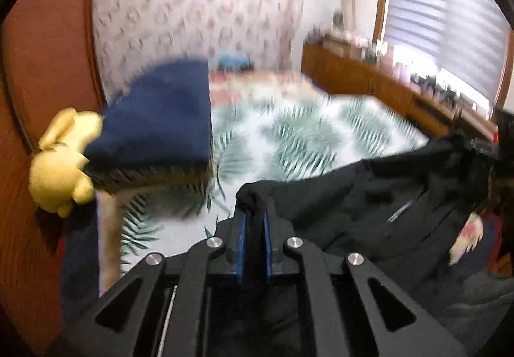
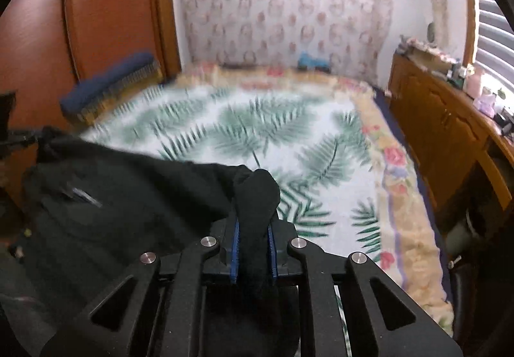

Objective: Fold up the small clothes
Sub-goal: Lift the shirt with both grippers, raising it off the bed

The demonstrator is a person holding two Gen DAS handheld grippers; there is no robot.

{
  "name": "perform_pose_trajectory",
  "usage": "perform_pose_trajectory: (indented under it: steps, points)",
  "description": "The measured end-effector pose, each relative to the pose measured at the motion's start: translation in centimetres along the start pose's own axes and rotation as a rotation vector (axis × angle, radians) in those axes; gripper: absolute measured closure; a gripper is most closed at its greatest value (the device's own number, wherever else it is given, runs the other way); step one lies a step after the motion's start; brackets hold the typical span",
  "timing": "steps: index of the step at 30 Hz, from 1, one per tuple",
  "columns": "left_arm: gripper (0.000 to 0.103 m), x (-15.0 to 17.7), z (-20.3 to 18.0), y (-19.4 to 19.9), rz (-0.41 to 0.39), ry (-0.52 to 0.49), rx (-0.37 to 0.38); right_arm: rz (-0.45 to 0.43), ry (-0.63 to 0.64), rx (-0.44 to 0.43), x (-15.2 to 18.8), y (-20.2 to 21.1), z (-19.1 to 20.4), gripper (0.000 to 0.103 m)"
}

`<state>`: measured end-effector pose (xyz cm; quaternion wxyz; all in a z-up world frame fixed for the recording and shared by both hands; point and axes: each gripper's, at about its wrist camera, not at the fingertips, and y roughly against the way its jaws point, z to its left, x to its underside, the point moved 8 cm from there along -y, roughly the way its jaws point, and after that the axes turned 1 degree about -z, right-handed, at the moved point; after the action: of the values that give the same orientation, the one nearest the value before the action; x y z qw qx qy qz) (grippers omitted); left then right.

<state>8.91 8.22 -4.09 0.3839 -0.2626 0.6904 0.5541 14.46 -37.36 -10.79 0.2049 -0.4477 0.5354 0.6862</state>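
The left claw [image 1: 254,222] is clamped on one edge of a black garment [image 1: 369,196], with cloth bunched between its blue pads [image 1: 240,244]. The right claw [image 2: 253,228] is clamped on another edge of the same garment [image 2: 128,196], a fold of cloth rising above its fingertips. The garment hangs stretched between the two claws: in the left wrist view it runs from the pads off to the right, where the right claw is partly seen at the frame edge; in the right wrist view it runs off to the left. Below and beyond both claws lies a bed [image 2: 321,138] covered with a white spread printed with green palm leaves and bordered in flowers. Ahead and left of the left claw, a folded dark blue cushion [image 1: 160,119] rests at the bed's side, with a yellow plush toy [image 1: 64,161] just beside it. To the right of the right claw stands a wooden cabinet [image 2: 443,132] carrying small items, under a window blind [image 1: 443,10]. Farthest ahead is a wall with patterned paper [image 2: 282,10]; a wooden wardrobe [image 2: 112,4] stands at the left.
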Motion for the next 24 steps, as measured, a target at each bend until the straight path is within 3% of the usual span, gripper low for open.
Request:
perform_pose_trajectory:
  steps: [4,10,24]
  points:
    - [0.096,-2.6,-1.3,6.9,-0.162,0.035,0.022,-0.102,0.019,-0.002,-2.7,5.2,1.9,0.092]
    - [0.096,-5.9,-2.2,13.3,-0.296,-0.013,0.033,-0.247,0.061,-0.021,-6.6,12.2,4.7,0.093]
    - [0.096,-11.0,-2.3,20.9,-0.452,-0.038,0.050,-0.391,0.116,-0.081,-12.5,22.2,8.4,0.093]
